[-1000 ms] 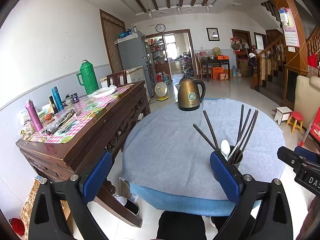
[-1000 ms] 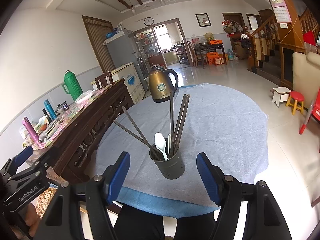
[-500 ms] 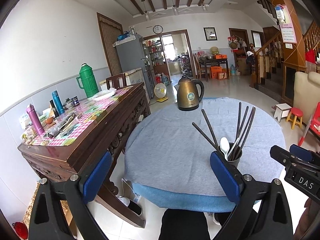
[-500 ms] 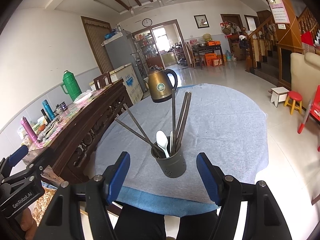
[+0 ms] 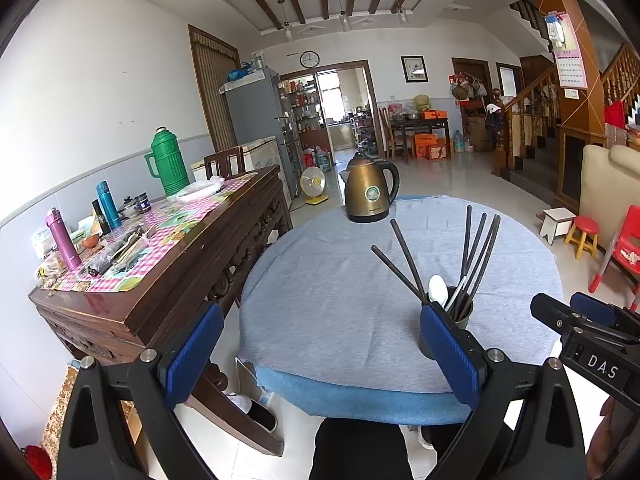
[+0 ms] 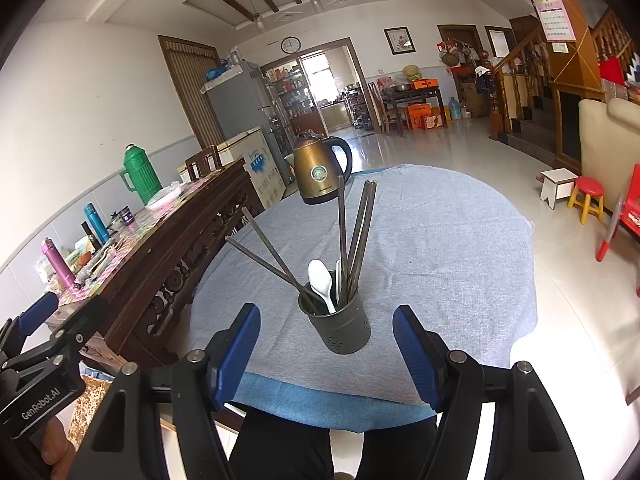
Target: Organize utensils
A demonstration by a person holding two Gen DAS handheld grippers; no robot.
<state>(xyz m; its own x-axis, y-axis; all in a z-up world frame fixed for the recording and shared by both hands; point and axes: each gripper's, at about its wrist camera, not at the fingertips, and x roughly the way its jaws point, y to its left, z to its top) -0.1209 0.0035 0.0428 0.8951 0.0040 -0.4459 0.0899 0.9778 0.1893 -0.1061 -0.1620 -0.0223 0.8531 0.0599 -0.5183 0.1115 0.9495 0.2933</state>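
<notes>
L wrist view: left gripper (image 5: 322, 354) is held wide apart, nothing gripped; utensil holder (image 5: 460, 322) w/ chopsticks (image 5: 478, 254) & white spoon (image 5: 437, 290) is seen behind its right pad on grey tablecloth (image 5: 340, 280). "DAS" is read on the other tool.

R wrist view: right gripper (image 6: 326, 352) is likewise spread, empty; holder stands between the pads, just ahead. "GenRobot.AI" is read at left.

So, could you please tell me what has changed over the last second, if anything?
Both grippers have drawn back slightly from the utensil holder, which looks a little smaller and higher in both views. Nothing was grasped or released: the left gripper and right gripper remain open and empty. The chopsticks, spoon and kettle are unmoved.
</notes>
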